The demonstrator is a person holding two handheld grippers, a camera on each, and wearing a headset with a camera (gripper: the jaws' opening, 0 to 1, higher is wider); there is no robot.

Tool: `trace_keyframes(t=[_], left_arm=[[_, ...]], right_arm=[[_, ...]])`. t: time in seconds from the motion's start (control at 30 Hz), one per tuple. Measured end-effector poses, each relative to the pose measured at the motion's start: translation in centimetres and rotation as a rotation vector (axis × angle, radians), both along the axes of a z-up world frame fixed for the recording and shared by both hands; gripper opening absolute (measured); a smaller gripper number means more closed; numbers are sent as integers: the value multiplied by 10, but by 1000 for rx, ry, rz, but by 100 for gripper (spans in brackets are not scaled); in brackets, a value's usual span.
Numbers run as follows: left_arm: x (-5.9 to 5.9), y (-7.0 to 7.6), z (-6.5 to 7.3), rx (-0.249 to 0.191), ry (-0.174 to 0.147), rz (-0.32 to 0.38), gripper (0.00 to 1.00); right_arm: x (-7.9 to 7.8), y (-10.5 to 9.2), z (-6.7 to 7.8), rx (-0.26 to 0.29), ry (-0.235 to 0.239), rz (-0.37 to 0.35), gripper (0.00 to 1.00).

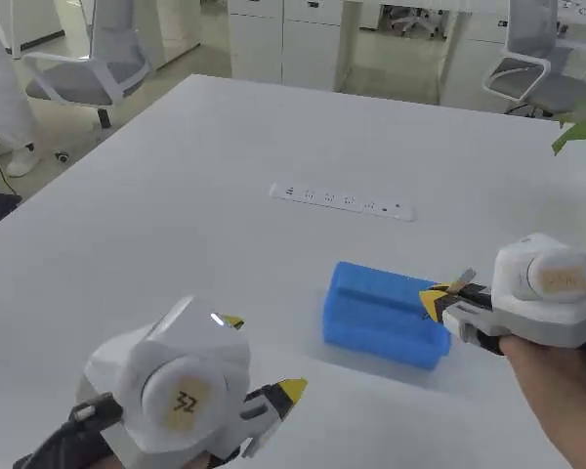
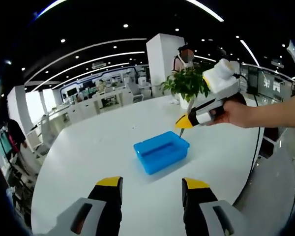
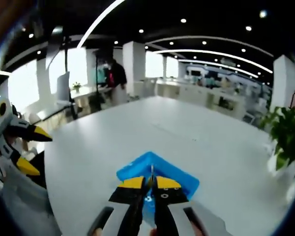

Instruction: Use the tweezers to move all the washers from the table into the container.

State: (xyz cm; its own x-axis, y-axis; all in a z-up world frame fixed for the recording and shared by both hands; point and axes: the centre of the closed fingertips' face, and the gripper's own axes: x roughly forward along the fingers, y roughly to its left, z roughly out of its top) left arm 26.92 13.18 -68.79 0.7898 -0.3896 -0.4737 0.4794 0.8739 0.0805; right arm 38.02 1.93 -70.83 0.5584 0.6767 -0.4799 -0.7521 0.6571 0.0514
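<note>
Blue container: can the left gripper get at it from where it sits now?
Probably yes. The left gripper is open and points at the blue container across bare table, nothing between. The right gripper, shut on the tweezers, hangs over the container's far right corner, so approach the near side.

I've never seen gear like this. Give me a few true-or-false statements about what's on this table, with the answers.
1. The tub on the table is blue. True.
2. The left gripper holds the tweezers. False: the right gripper is shut on them; the left one's jaws stand open with nothing between them.
3. The tweezers are held close to the tub. True.
4. The power strip lies inside the tub. False: it lies on the table, apart from the tub.
</note>
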Motion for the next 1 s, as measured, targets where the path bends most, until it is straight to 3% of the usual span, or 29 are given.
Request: trace_keyframes(t=[0.13,0.23,0.33,0.47,0.6,0.67,0.73,0.8,0.87,1.0], left_arm=[[0,-21,21,-102,6,-96,40],[-2,-39,36,-162,20,-187,36],[0,-57,55,-237,21,-270,36],[2,-73,70,-286,15,-371,35],[-3,-89,75,-306,36,-497,32],[-10,-98,69,-303,74,-579,31],[-18,-107,67,-318,83,-652,29],[-25,-115,61,-298,89,-721,24],[-27,-121,57,-265,76,-750,21],[-31,-131,54,-267,95,-794,17]], right_arm=[[-28,15,16,50,18,104,4],[-53,26,22,38,18,216,4],[-69,31,25,27,17,276,4],[-94,35,22,-1,47,352,4],[-108,35,18,-24,43,393,4],[-115,35,17,-23,57,410,4],[-123,35,16,-22,72,432,4],[-129,36,14,-30,74,449,4],[-135,35,10,-53,81,474,4],[-142,36,1,-86,87,514,4]])
